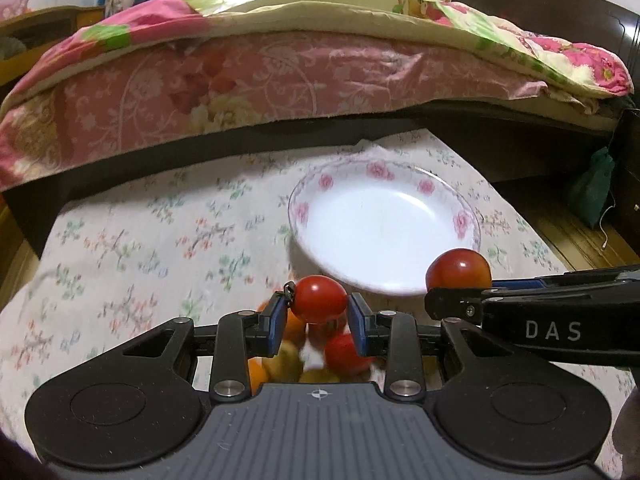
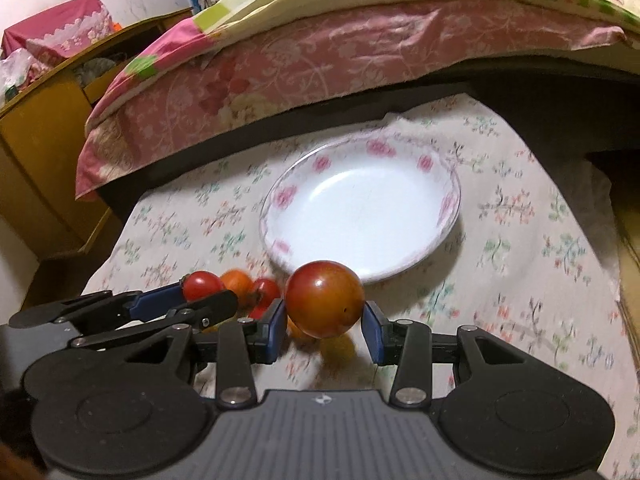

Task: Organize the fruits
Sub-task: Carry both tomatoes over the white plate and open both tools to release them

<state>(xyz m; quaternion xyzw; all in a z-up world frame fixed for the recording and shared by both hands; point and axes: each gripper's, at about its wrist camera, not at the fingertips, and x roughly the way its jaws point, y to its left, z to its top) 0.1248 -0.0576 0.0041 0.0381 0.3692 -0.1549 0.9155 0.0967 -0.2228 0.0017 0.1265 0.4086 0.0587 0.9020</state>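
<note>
My left gripper [image 1: 319, 306] is shut on a small red tomato [image 1: 319, 299], held above a blurred pile of red, orange and yellow fruits [image 1: 320, 356] on the flowered cloth. My right gripper [image 2: 325, 310] is shut on a larger red-orange tomato [image 2: 324, 299]; in the left wrist view that tomato [image 1: 459, 269] shows at the right, over the plate's near rim. A white plate with pink roses [image 1: 464, 222] [image 2: 280, 200] lies empty just beyond both grippers. In the right wrist view the left gripper [image 2: 192, 300] enters from the left with its tomato [image 2: 202, 285], loose fruits [image 2: 256, 292] behind it.
The flowered cloth [image 1: 140, 248] covers a low surface. A bed with a pink floral sheet [image 1: 240, 80] and a quilt rises right behind it. A wooden cabinet [image 2: 40, 152] stands at the left, and a green bag [image 1: 592, 188] hangs at the right.
</note>
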